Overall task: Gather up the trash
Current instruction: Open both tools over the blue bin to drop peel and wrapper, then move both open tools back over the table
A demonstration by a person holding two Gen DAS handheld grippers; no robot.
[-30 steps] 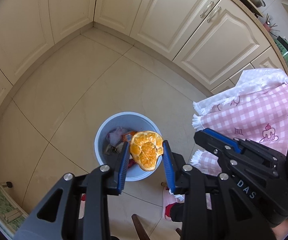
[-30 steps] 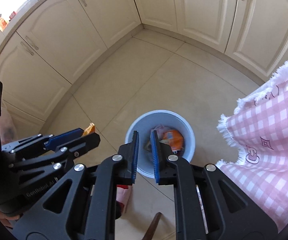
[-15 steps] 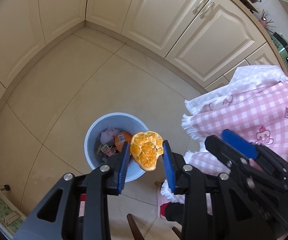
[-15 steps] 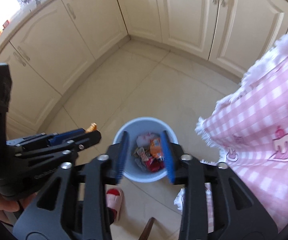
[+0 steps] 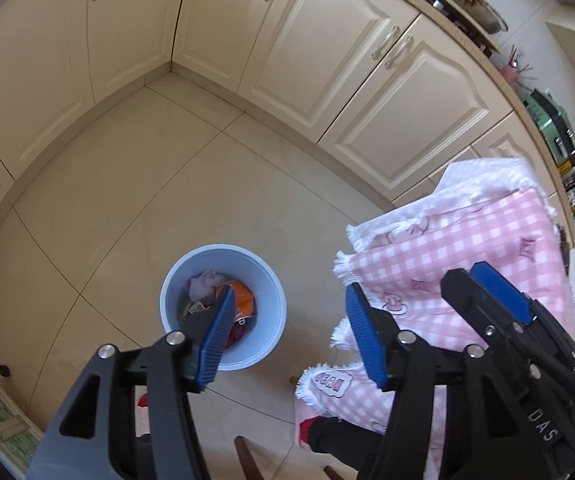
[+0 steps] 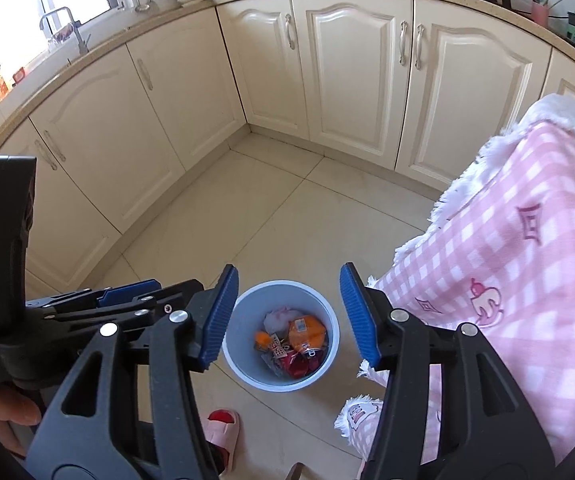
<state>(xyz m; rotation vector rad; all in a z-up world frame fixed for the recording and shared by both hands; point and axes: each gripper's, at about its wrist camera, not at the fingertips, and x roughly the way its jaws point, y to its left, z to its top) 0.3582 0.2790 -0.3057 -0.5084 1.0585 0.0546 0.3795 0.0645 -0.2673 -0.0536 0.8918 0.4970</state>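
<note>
A light blue bin [image 5: 273, 312] stands on the tiled floor and holds wrappers, white paper and an orange packet [image 5: 243, 300]. It also shows in the right wrist view [image 6: 243, 320], where a small orange peel piece [image 6: 262, 338] lies among the trash. My left gripper [image 5: 287, 338] is open and empty above the bin's right side. My right gripper [image 6: 289, 314] is open and empty, high above the bin. The right gripper's fingers [image 5: 495, 292] show at the right of the left wrist view; the left gripper's fingers [image 6: 127, 292] show at the left of the right wrist view.
A table with a pink checked cloth [image 5: 467, 264] [image 6: 527, 264] stands right of the bin. Cream cabinets [image 5: 327, 60] [image 6: 347, 72] line the far walls. A pink slipper [image 6: 219, 428] and a chair top [image 5: 247, 460] are near the lower edge.
My left gripper has opened and the orange peel it held is gone from its jaws; a peel piece lies in the bin. My right gripper has opened wide. Both have risen.
</note>
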